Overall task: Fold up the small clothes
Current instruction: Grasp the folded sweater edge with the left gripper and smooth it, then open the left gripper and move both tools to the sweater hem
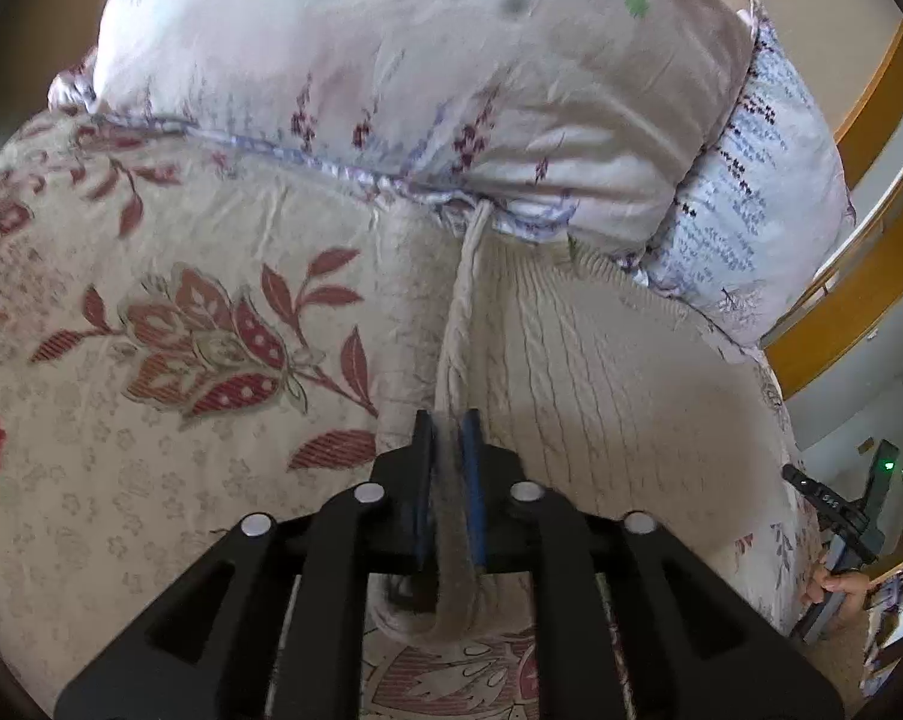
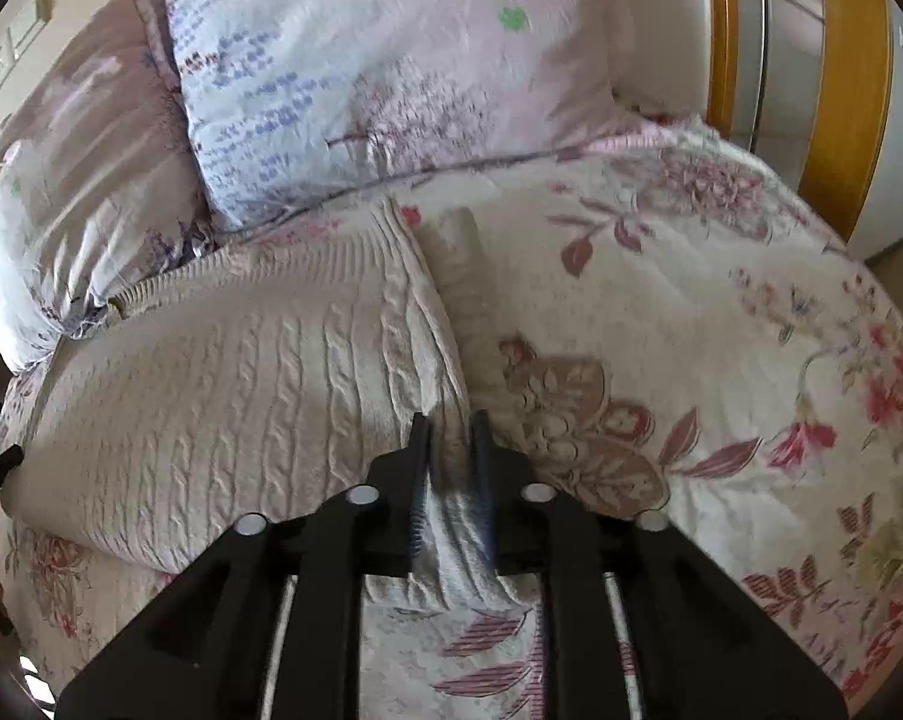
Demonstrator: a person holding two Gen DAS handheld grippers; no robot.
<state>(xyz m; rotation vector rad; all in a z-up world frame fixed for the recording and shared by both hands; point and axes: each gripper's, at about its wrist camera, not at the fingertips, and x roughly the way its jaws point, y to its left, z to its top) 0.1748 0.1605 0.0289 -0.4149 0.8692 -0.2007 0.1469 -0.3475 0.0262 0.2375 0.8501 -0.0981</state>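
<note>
left wrist: fingers [image 1: 426, 438] narrowly pinching sweater [image 1: 601, 372] edge

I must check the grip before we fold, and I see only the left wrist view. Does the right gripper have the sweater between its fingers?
Observer: Yes. In the right wrist view the right gripper has a fold of the cream sweater pinched between its fingers, at the garment's side edge.
Operator: Does anything lie beside that edge?
Observer: One sleeve lies flat on the floral bedcover, running along that edge toward the pillow.
</note>
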